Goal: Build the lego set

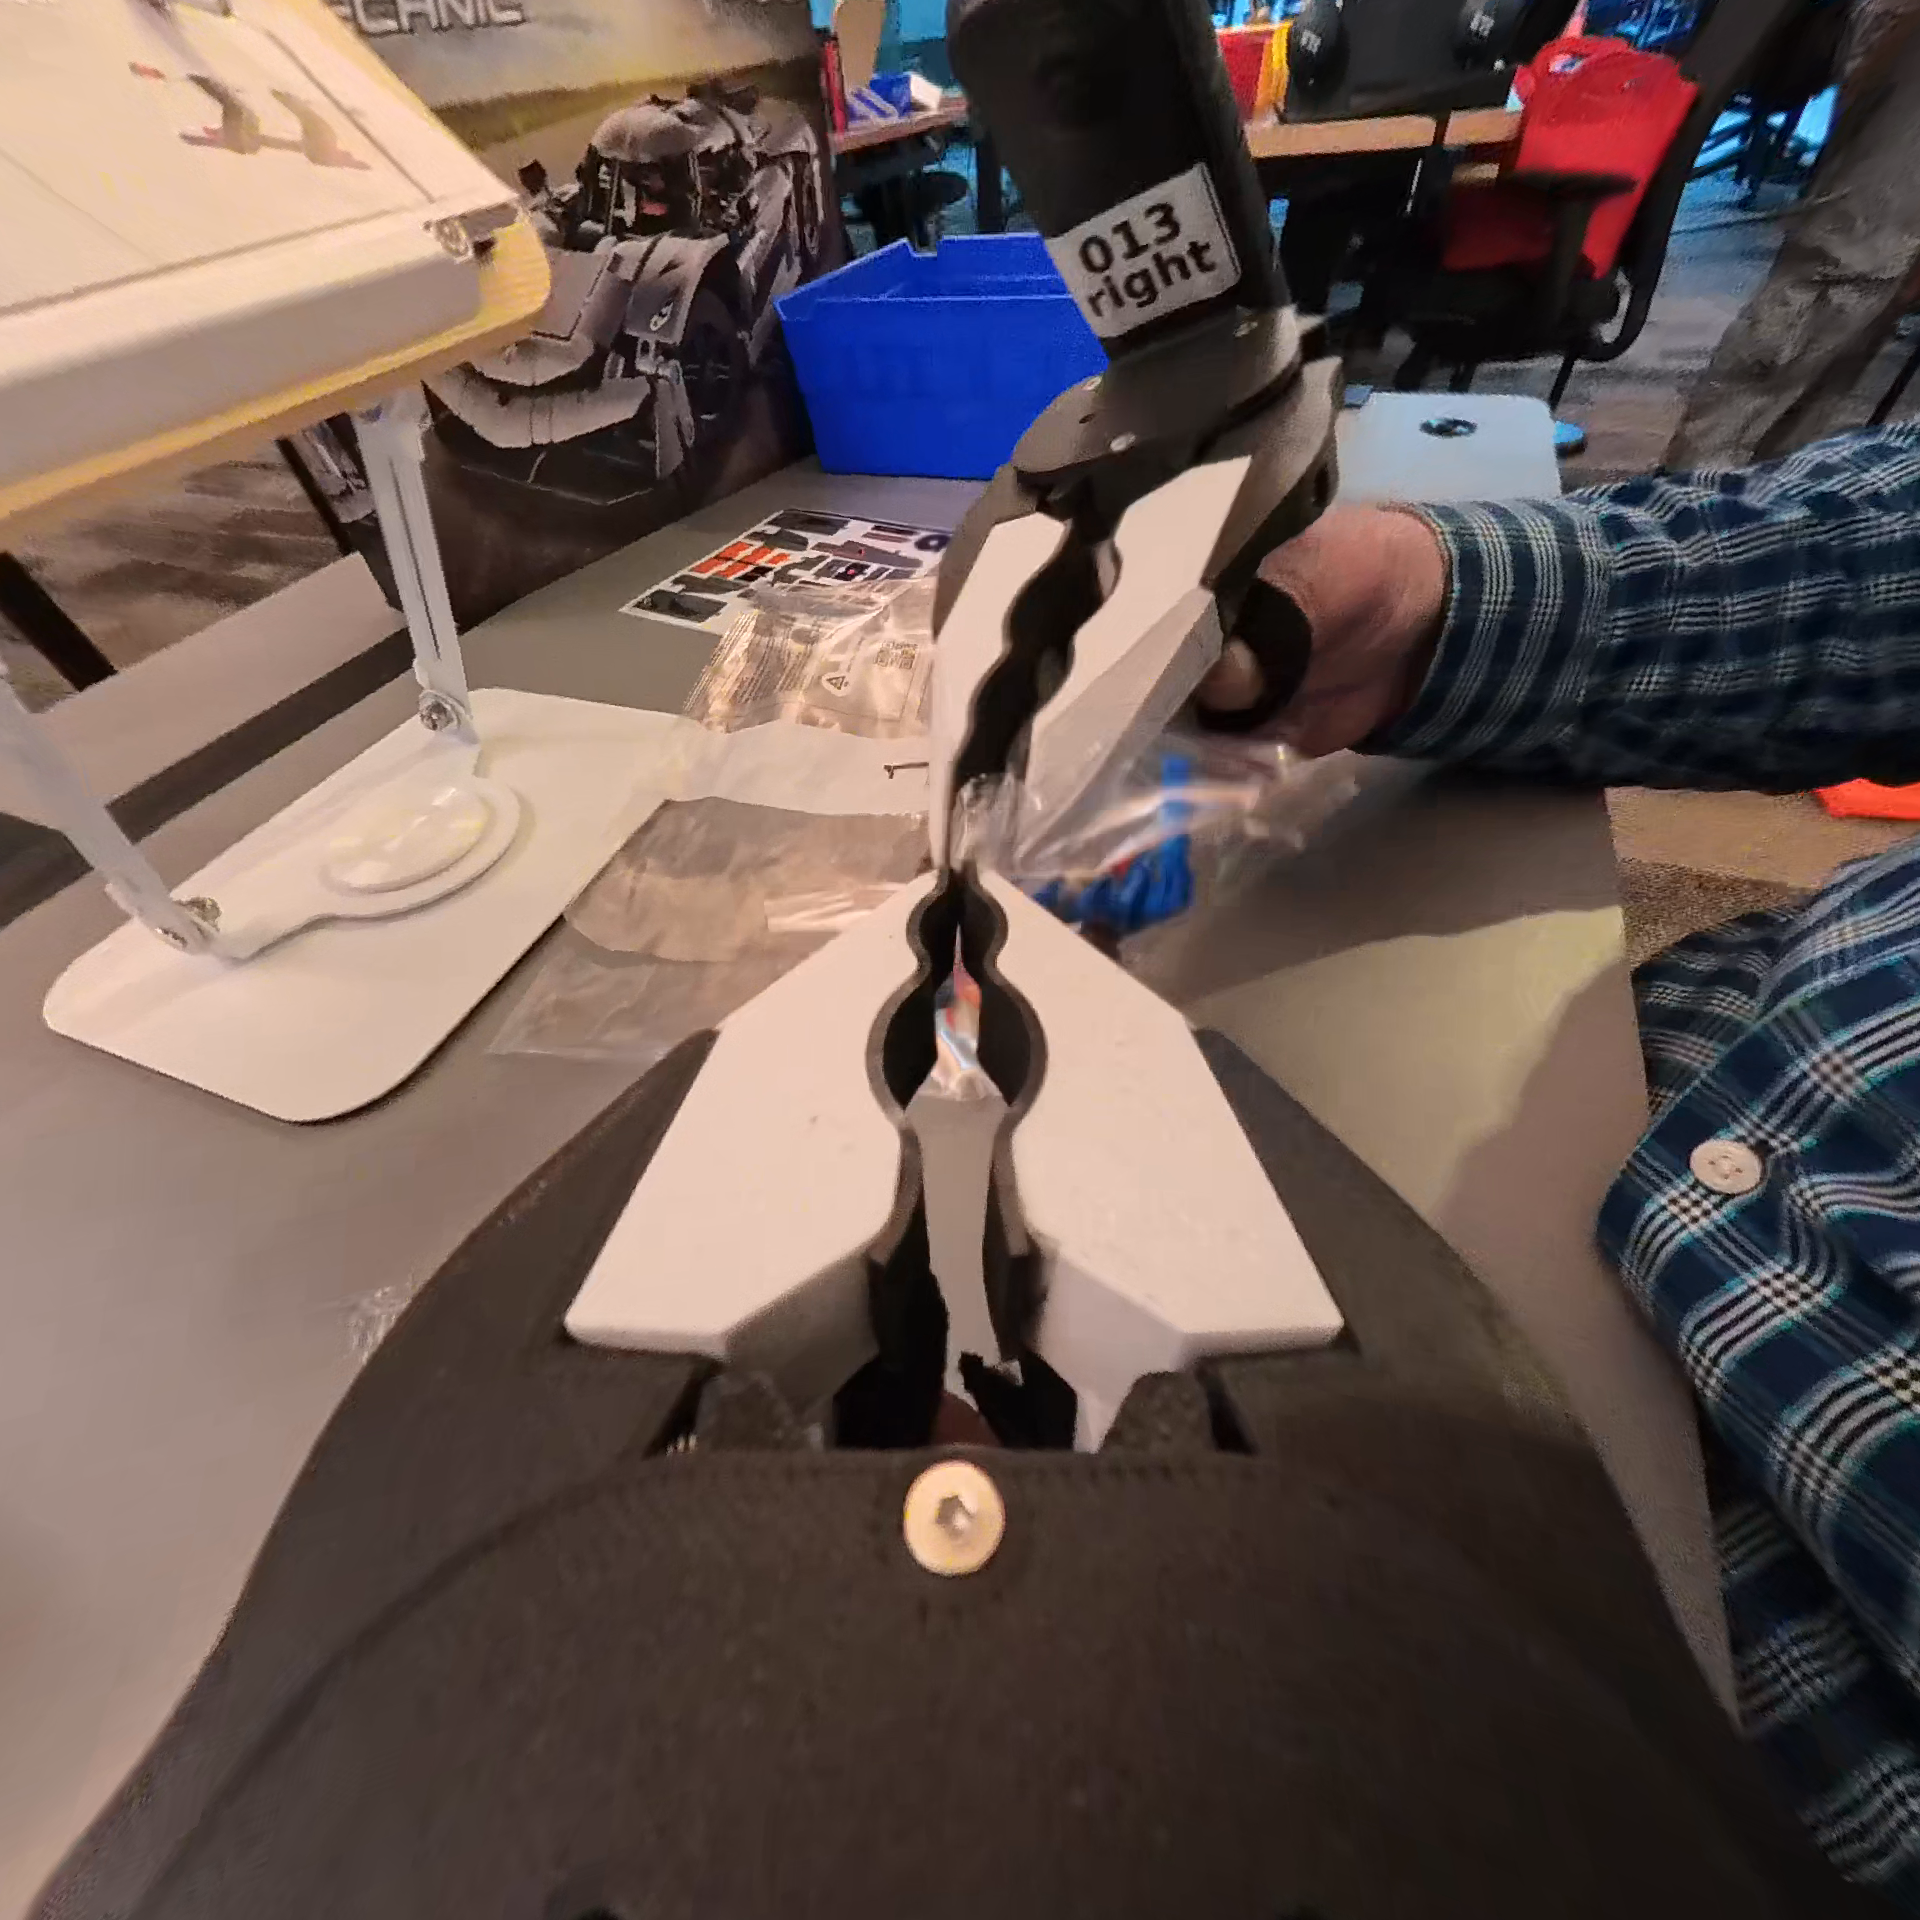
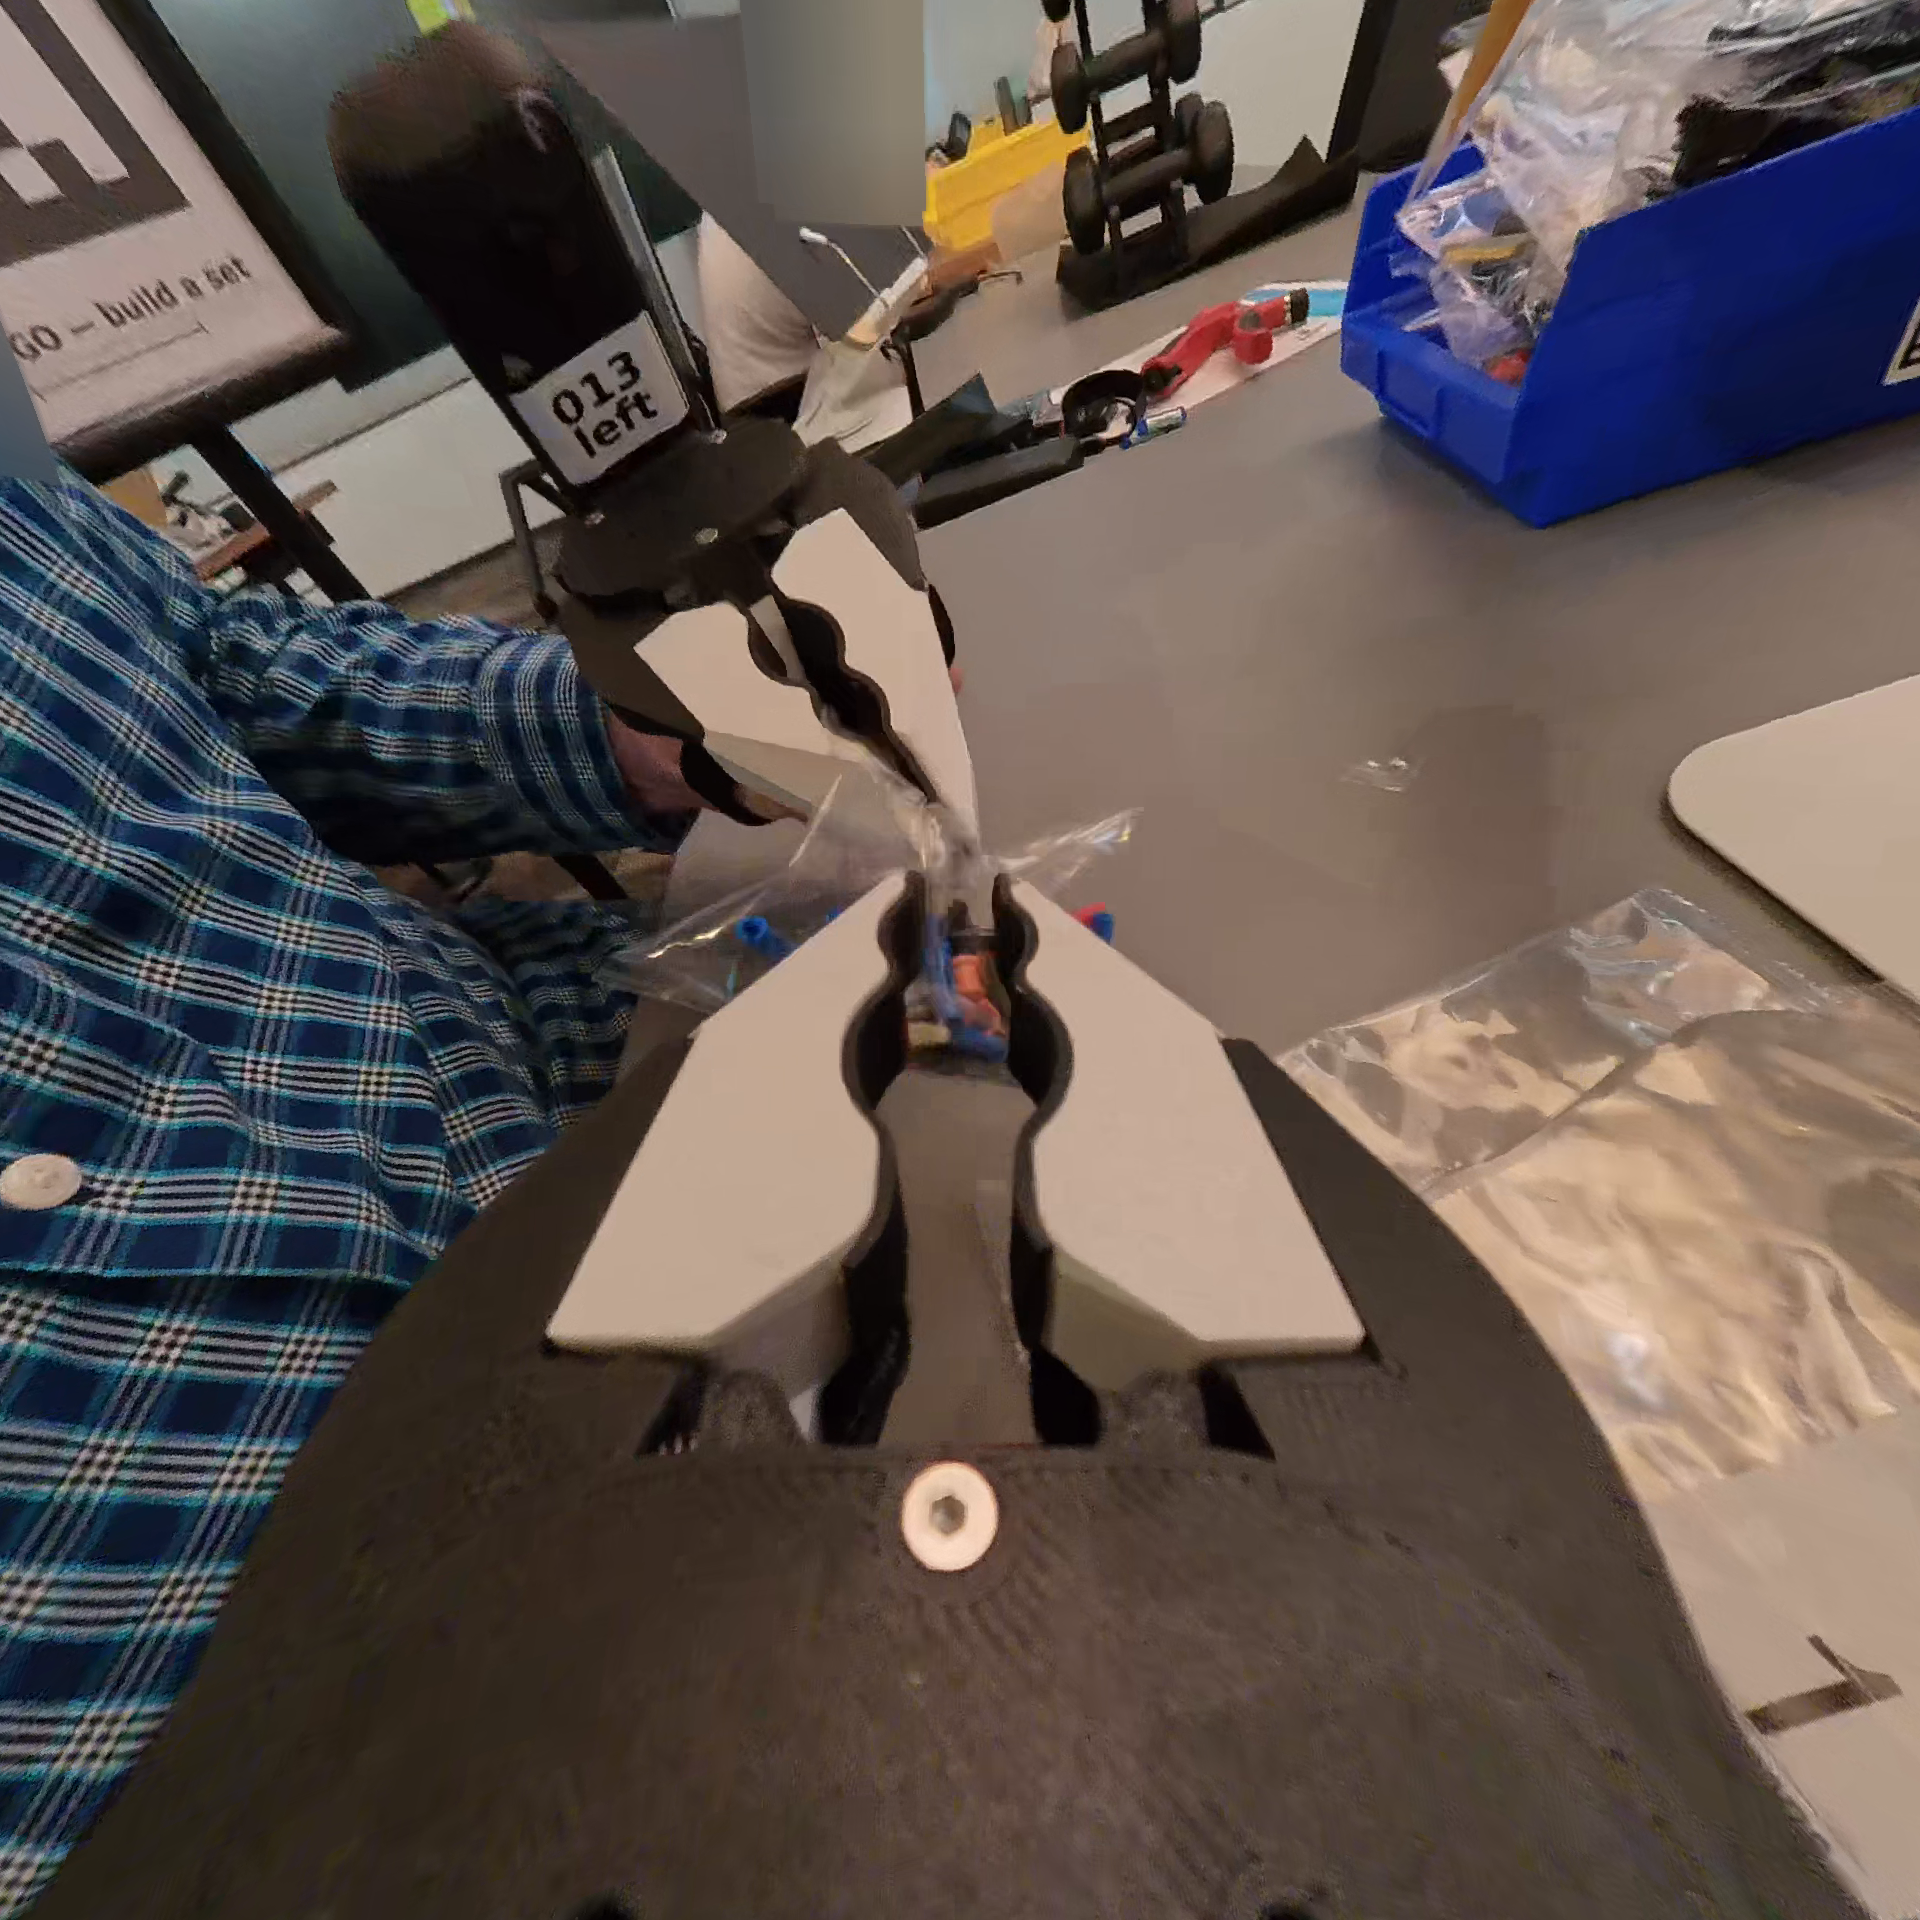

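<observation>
Centrally in the left wrist view, the left gripper (image 1: 956, 883) has its white fingers pressed together on the twisted neck of a clear plastic bag (image 1: 1132, 821) holding blue and red lego pieces. From the upper middle of the frame the right gripper (image 1: 961, 800) comes down and pinches the same neck, its tips just above the left one's, held by a hand (image 1: 1340, 623) in a plaid sleeve at right. A white stand (image 1: 270, 997) rests on the grey table (image 1: 312, 1299) at left, a sticker sheet (image 1: 790, 571) lies behind, and a blue bin (image 1: 935, 364) stands at upper middle.

Next, in the right wrist view, the right gripper (image 2: 951, 883) is clamped on the bag (image 2: 727, 925), which hangs at frame centre above the table (image 2: 1351, 675); coloured pieces show between its fingers. The left gripper (image 2: 940, 800) reaches in from upper left, also closed on the bag's neck. Empty clear bags (image 2: 1558, 1143) lie flat at right, and a blue bin (image 2: 1621, 343) full of bagged parts sits upper right.
</observation>
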Demonstrator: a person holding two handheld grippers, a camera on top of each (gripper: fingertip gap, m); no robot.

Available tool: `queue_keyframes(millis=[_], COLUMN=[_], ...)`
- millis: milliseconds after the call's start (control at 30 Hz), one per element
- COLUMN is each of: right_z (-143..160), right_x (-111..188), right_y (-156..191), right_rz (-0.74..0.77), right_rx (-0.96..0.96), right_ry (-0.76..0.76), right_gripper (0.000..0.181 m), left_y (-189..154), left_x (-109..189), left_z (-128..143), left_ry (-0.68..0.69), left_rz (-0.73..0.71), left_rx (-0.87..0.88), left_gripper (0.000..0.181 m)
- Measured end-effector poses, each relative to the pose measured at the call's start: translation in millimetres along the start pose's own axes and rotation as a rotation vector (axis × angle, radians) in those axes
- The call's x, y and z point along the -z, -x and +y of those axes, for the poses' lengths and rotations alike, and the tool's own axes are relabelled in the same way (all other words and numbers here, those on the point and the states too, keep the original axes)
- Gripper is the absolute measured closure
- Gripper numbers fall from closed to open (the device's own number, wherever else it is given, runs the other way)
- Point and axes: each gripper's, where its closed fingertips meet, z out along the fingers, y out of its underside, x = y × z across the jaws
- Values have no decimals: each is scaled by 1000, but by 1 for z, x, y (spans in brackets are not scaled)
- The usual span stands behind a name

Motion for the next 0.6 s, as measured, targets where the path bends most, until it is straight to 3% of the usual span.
queue_keyframes(millis=[300,600], right_z=[0,-7], right_x=[0,7], right_y=[-3,-3], right_rz=[42,43], right_rx=[47,12], right_ry=[28,-45], right_gripper=[181,181], left_y=[2,3], left_x=[-1,1], left_z=[1,-5], left_ry=[40,-14], left_rz=[-23,-22], left_rx=[-65,27], left_gripper=[181,181])
